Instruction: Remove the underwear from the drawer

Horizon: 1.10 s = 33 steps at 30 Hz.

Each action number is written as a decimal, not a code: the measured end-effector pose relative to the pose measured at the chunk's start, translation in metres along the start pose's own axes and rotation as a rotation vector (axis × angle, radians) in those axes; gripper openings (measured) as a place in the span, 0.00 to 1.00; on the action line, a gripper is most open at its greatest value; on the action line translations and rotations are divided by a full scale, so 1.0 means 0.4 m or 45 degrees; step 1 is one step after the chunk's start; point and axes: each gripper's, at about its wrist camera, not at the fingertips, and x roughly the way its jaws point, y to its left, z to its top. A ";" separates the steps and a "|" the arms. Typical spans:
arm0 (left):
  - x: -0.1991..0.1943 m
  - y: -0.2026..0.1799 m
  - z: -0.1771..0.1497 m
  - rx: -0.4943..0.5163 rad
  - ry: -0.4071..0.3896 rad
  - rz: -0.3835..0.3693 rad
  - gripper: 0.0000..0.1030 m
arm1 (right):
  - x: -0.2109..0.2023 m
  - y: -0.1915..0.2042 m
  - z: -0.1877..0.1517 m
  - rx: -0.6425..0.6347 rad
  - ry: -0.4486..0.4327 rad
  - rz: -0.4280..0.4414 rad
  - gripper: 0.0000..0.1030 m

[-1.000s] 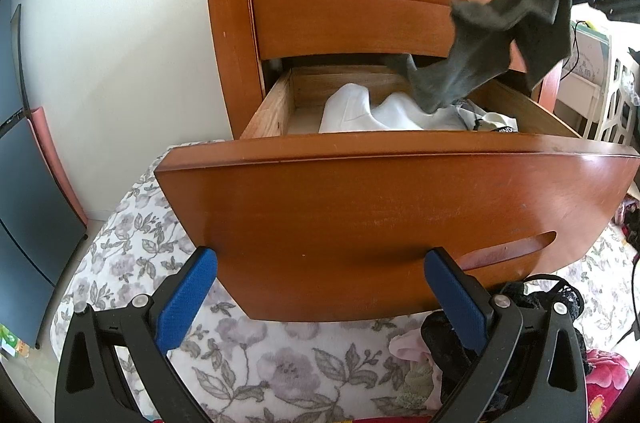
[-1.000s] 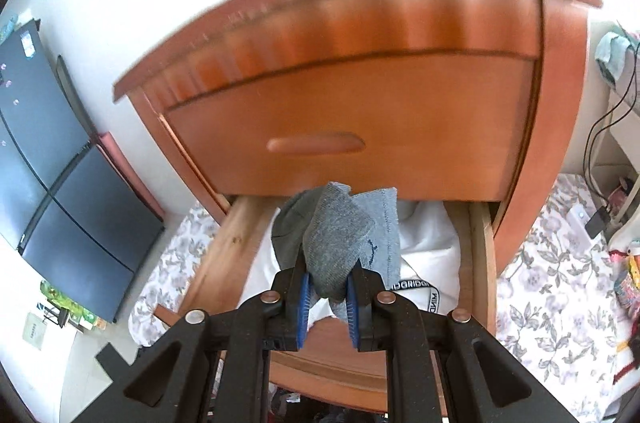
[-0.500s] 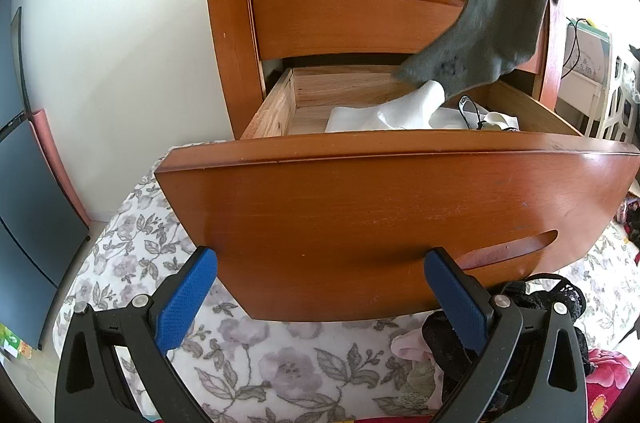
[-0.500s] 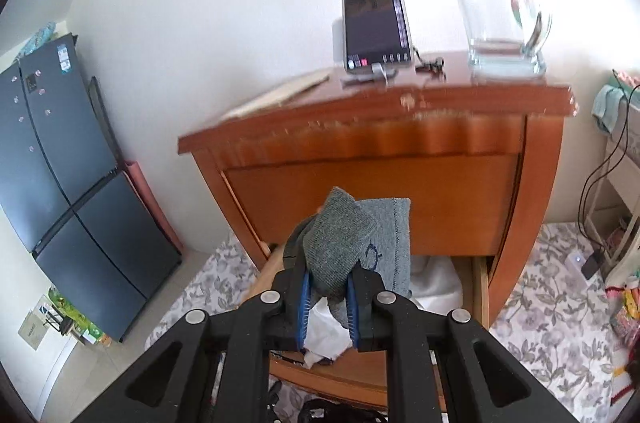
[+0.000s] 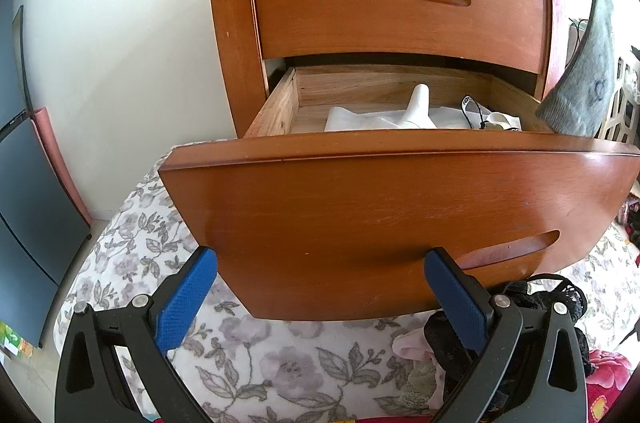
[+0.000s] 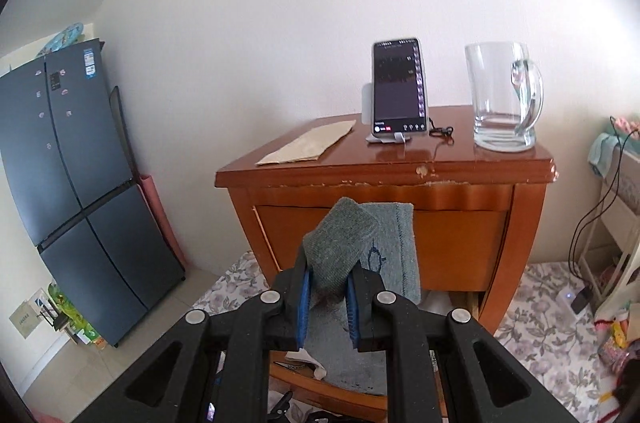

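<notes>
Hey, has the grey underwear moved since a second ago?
Yes. The grey underwear, pinched in the right gripper, has gone up and right, clear of the open drawer and past the nightstand edge in the left wrist view.

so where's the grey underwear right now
The grey underwear is pinched in the right gripper, in front of the nightstand; in the left wrist view it hangs at the right edge, above the open drawer.

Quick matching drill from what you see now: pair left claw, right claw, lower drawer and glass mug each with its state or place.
1. left claw
2. right claw
3. lower drawer
4. glass mug

a. on top of the nightstand
b. shut on the grey underwear
c. open, at the drawer front
d. pulled out, white cloth inside

Pairs: 1-c, 2-b, 3-d, 4-a
</notes>
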 end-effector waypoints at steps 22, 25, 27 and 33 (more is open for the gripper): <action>0.003 0.000 0.002 0.003 0.003 0.025 1.00 | -0.160 0.023 -0.038 0.006 -0.053 0.061 0.15; 0.002 0.000 0.003 0.004 0.003 0.025 1.00 | -0.148 0.019 -0.066 0.013 0.010 0.070 0.15; 0.002 0.000 0.003 0.005 0.004 0.026 1.00 | -0.122 0.016 -0.089 0.018 0.080 0.075 0.16; 0.003 0.004 0.004 0.002 0.004 0.026 1.00 | -0.029 0.004 -0.166 0.052 0.284 0.087 0.16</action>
